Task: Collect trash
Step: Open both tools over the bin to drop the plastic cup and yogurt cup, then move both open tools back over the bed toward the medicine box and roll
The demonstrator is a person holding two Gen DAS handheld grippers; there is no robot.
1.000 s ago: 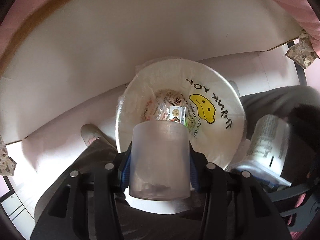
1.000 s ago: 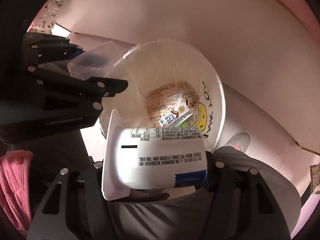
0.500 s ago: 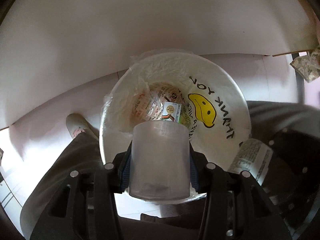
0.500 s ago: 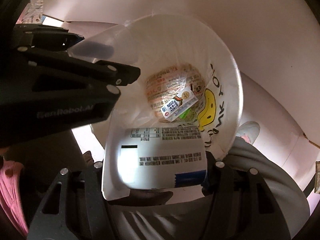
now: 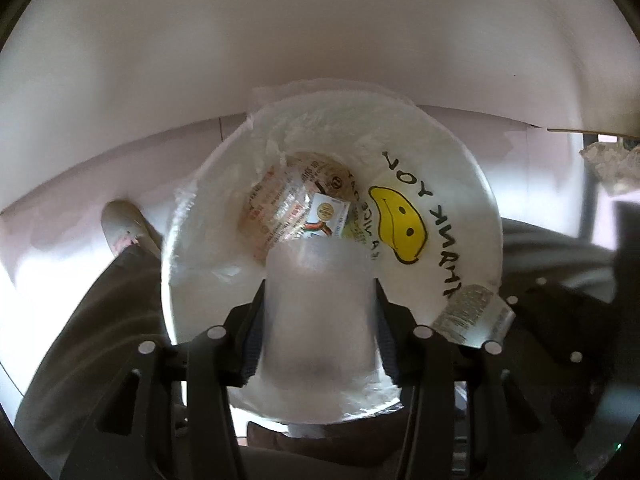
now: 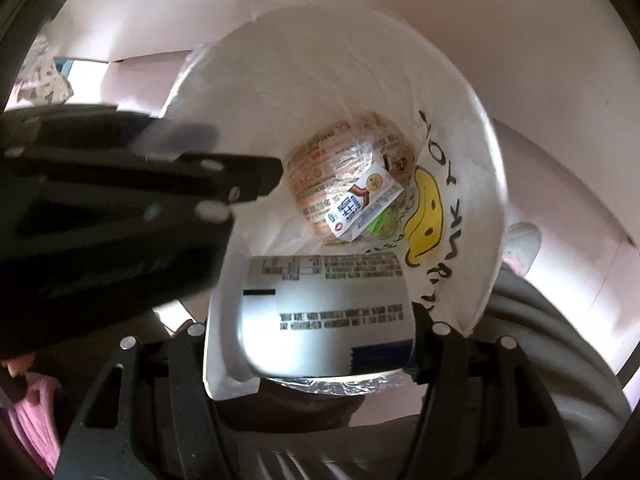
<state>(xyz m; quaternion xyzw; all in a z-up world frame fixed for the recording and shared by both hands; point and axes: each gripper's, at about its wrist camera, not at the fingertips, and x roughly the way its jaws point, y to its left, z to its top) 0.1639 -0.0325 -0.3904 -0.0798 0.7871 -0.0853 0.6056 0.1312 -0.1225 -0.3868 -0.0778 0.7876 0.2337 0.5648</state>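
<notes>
While pale pink floor (image 5: 120, 152) and a white panel (image 5: 320, 40) fill the left view, the left gripper (image 5: 318, 312) hangs over the white bag (image 5: 452, 184), jaws opening with a frosted cup (image 5: 318, 304) between its pads. Across the right view, the right gripper (image 6: 320, 344) sits over that bag (image 6: 320, 80), jaws opening around a printed tub (image 6: 324, 312); wrappers (image 6: 344, 184) lie inside.

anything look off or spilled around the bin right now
Nothing stands out. The translucent plastic cup and the white printed carton with its flap open both hang over the white smiley-face bag lining the bin, with wrappers already at the bottom. No spill shows.
</notes>
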